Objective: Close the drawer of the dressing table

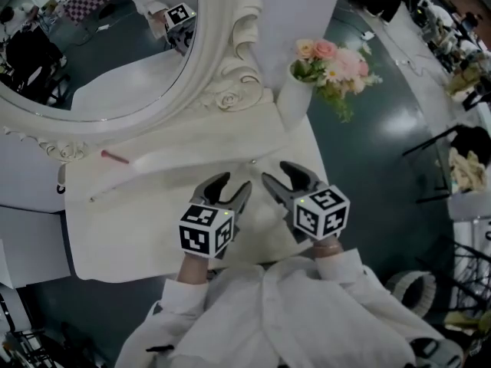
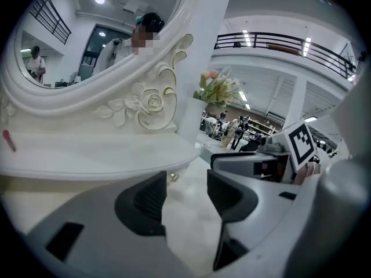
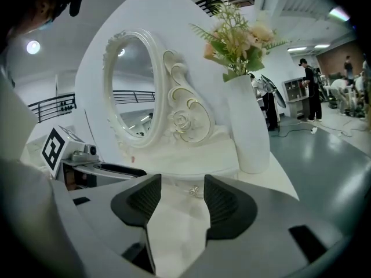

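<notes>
- Both grippers sit side by side over the white surface [image 1: 123, 236]. The left gripper [image 1: 232, 186] and the right gripper [image 1: 285, 176] each have their jaws apart and hold nothing.
- The drawer knob [image 1: 253, 162] is just ahead, between the two grippers and tucked under the ledge [image 1: 192, 148] edge. I cannot tell whether the drawer front is flush.
- A vase [image 1: 294, 102] of flowers stands to the right of the knob, with the mirror frame [image 1: 222, 75] behind it.
- A red stick [image 1: 115, 157] lies well to the left on the ledge, and bare surface spreads left of the grippers.
</notes>
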### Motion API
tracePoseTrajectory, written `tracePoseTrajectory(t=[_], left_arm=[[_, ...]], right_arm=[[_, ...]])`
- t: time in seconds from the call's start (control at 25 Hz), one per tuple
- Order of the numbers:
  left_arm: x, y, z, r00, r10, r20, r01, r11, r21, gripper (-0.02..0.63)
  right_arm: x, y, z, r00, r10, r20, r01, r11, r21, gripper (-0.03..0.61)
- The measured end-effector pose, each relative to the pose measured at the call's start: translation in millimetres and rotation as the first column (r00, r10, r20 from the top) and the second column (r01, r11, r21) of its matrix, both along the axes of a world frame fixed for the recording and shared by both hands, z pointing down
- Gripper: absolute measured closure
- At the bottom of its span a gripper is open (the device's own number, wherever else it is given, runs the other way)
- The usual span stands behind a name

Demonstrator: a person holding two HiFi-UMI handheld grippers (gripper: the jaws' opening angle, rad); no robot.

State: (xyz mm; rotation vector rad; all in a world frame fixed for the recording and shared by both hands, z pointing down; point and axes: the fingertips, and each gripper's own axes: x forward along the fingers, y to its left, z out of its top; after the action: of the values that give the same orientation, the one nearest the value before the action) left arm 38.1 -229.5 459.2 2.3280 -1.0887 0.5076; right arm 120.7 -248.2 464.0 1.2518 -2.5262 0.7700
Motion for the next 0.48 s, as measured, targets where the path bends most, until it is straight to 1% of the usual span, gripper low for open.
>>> tracePoseTrajectory(t=[0.08,0.16,0.48], left_arm=[[-2,1,-10,1.0,-0.012,-0.018,0.012,1.0,0.027,0.394],[-6,1,-19,1.0,-0.025,-0.019,0.026,0.998,0.059,0.394],[-5,5,-44,0.999,-0.02,-0.025,0.023,0.989,0.144,0.394]], right_arm=[[-2,4,-8,1.0,-0.007,0.004,0.007,1.0,0.014,0.353],[-5,7,-18,1.0,-0.018,0.014,0.018,0.999,0.031,0.353],[-13,16,-53,0.998,-0.055,0.017,0.053,0.992,0.113,0.354]])
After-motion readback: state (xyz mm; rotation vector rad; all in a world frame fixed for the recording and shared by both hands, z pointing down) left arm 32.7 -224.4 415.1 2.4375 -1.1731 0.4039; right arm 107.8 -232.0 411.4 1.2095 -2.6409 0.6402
